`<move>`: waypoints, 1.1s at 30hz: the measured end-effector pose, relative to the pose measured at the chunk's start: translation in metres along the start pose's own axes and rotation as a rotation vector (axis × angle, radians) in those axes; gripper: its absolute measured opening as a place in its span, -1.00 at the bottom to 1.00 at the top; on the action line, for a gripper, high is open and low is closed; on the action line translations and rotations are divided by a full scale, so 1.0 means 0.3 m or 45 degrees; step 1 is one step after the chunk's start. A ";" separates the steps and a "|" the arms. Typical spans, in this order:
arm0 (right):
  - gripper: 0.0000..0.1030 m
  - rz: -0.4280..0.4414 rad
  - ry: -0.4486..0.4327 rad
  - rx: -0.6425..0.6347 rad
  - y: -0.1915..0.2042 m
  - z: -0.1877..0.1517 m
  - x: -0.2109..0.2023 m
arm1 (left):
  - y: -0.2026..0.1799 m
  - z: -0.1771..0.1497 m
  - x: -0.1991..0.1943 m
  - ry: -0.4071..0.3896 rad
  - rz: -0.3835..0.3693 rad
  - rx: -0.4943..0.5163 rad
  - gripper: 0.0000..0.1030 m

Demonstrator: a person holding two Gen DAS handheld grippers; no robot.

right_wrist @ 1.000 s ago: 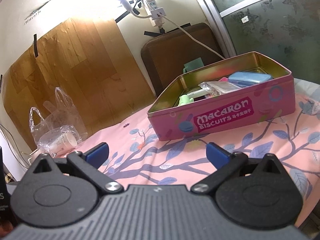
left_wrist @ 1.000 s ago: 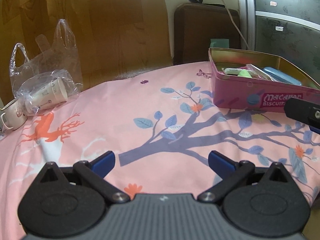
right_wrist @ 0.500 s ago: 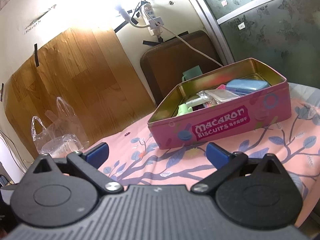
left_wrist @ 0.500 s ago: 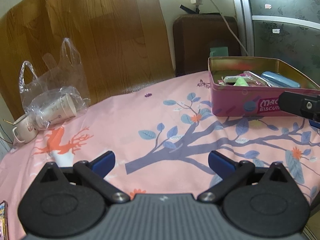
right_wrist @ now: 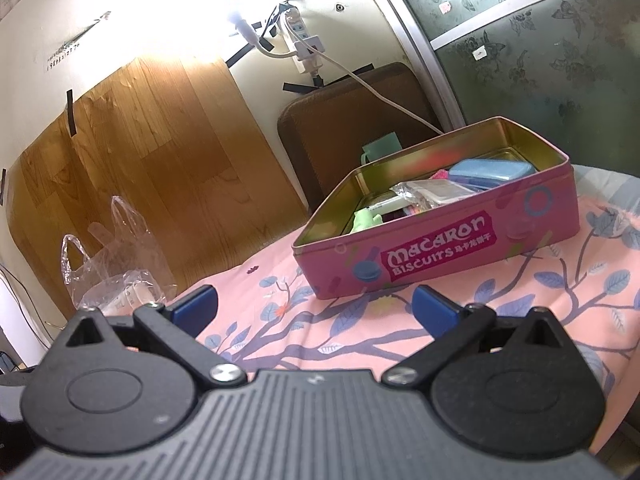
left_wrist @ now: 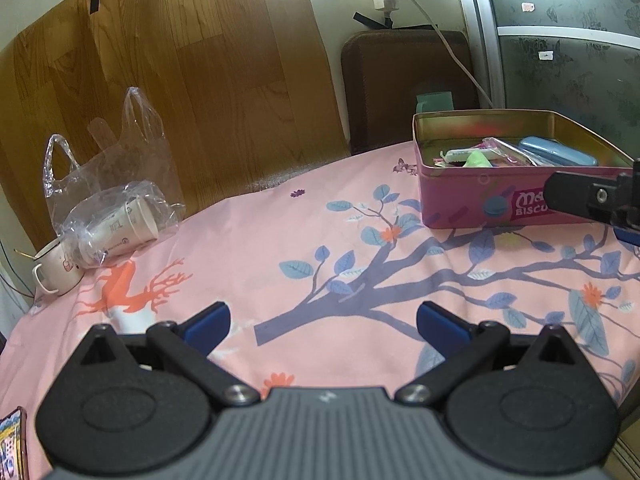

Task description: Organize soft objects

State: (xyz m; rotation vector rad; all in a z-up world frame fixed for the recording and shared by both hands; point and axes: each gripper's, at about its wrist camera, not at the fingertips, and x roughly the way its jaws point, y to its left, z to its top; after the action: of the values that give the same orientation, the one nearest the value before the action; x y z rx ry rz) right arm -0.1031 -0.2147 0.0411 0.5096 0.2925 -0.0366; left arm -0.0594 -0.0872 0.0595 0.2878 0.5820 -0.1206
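Note:
A pink Macaron Biscuits tin (left_wrist: 460, 208) (right_wrist: 440, 252) stands open on the pink floral cloth (left_wrist: 320, 248). It holds a blue case (right_wrist: 490, 171), a clear plastic packet (right_wrist: 432, 194), a green soft toy (right_wrist: 365, 220) and other small items. My left gripper (left_wrist: 323, 320) is open and empty above the cloth, left of the tin. My right gripper (right_wrist: 314, 306) is open and empty in front of the tin; part of it shows at the right edge of the left wrist view (left_wrist: 592, 200).
A clear plastic bag (left_wrist: 112, 184) with paper cups (left_wrist: 120, 232) lies at the far left beside a white mug (left_wrist: 56, 268). A wooden board (left_wrist: 180, 100) and a brown chair back (left_wrist: 400, 80) stand behind the table. A power strip (right_wrist: 302, 48) hangs on the wall.
Both grippers have risen and tilted up, so more of the wall and board shows. Both stay open and empty. The tin has not moved.

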 end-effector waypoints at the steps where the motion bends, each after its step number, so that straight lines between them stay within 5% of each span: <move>1: 1.00 0.000 0.000 0.000 0.000 0.000 0.000 | -0.001 -0.001 -0.001 0.001 0.002 0.001 0.99; 33: 1.00 -0.026 0.016 0.015 0.001 -0.024 0.001 | -0.030 -0.042 0.046 0.114 -0.065 0.042 0.99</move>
State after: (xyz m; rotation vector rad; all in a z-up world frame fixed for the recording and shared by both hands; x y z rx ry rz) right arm -0.1047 -0.2110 0.0351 0.5189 0.3099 -0.0547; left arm -0.0563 -0.0924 0.0397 0.3113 0.6768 -0.1672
